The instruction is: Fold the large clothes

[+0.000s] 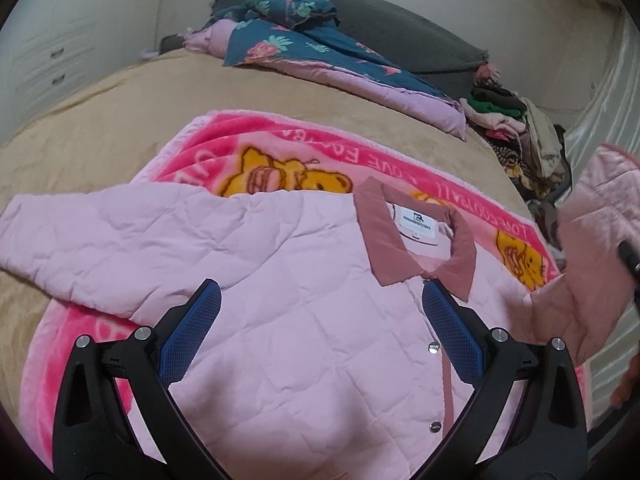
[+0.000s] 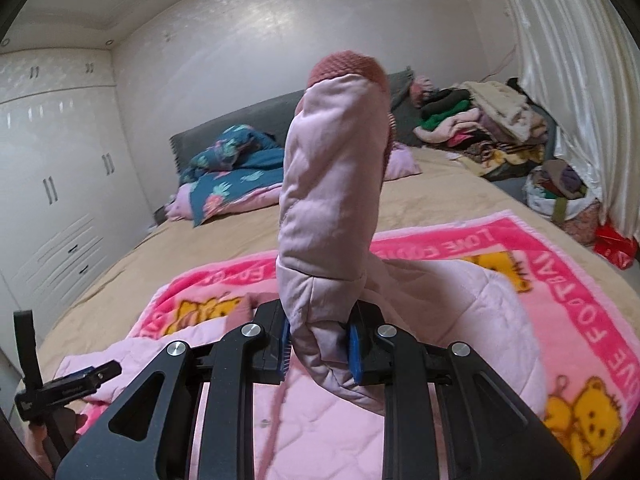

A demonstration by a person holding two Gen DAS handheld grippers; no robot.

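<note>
Sleeve-fold step in hand, by judgement. Pink quilted jacket (image 1: 304, 320) spread front-up on pink cartoon blanket (image 1: 280, 152) at near edge of bed (image 1: 100, 120). Right gripper (image 2: 318, 346) clamped on lifted sleeve (image 2: 332, 200), cuff up. Left gripper (image 1: 320, 320) gaping over jacket chest, holding nothing. Next, probably: sleeve carried across chest, laid flat. Heaped clothes pile (image 2: 480, 124) along far right edge, well apart; nothing blocking.

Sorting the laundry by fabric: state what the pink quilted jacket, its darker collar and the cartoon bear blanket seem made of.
Pink quilted jacket: smooth matte padded woven cloth, diamond stitching. Its darker rose collar: probably corduroy or velvet, soft napped look. Pink cartoon bear blanket: plush fleece, fuzzy sheen.
</note>
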